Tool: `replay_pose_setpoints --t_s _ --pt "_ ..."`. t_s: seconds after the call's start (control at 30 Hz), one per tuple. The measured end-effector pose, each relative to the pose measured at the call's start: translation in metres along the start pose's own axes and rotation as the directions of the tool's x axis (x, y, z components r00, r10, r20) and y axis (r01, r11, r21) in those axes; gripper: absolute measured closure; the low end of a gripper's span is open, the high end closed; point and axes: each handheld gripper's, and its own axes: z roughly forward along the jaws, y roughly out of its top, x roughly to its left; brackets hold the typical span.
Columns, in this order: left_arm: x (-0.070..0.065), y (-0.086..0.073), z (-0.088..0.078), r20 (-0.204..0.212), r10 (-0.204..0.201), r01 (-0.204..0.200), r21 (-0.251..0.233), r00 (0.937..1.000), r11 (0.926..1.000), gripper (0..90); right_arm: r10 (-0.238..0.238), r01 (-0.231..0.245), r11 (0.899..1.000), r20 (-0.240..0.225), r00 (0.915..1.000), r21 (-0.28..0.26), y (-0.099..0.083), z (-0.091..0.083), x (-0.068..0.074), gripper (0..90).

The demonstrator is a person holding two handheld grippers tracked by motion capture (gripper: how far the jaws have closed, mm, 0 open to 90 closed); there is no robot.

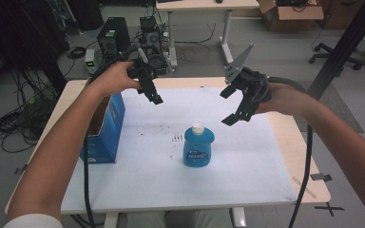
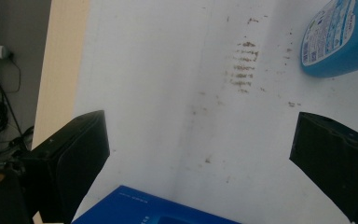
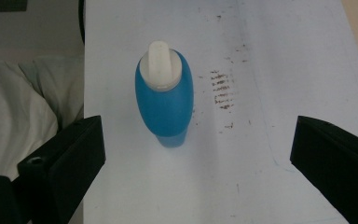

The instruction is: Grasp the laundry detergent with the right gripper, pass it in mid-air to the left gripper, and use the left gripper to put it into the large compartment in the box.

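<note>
A blue bottle (image 1: 198,146) with a white cap stands upright near the middle of the white table top (image 1: 247,171). My right gripper (image 1: 229,105) hovers above and to the right of it, jaws wide apart and empty. From the right gripper view I look down on the bottle (image 3: 164,98) between the jaws, farther off. My left gripper (image 1: 154,97) hangs over the table's back left, beside an open blue box (image 1: 105,128). In the left gripper view its jaws stand wide apart, with the bottle (image 2: 340,39) at the top right and the box's edge (image 2: 144,210) at the bottom.
Brown smudge marks (image 1: 176,138) sit just left of the bottle. The blue box stands at the table's left edge. Beyond the table are computer towers (image 1: 113,38), cables, a desk leg (image 1: 227,33) and a cardboard box (image 1: 290,14) on the floor.
</note>
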Motion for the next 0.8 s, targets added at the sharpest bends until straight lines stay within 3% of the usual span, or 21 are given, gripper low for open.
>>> replay_pose_setpoints --t_s 0.8 --pt "-0.003 -0.003 -0.001 -0.008 0.001 -0.001 0.000 1.0000 1.0000 5.1 0.003 -0.004 0.997 -0.021 0.9998 -0.079 -0.034 0.025 0.014 2.8"
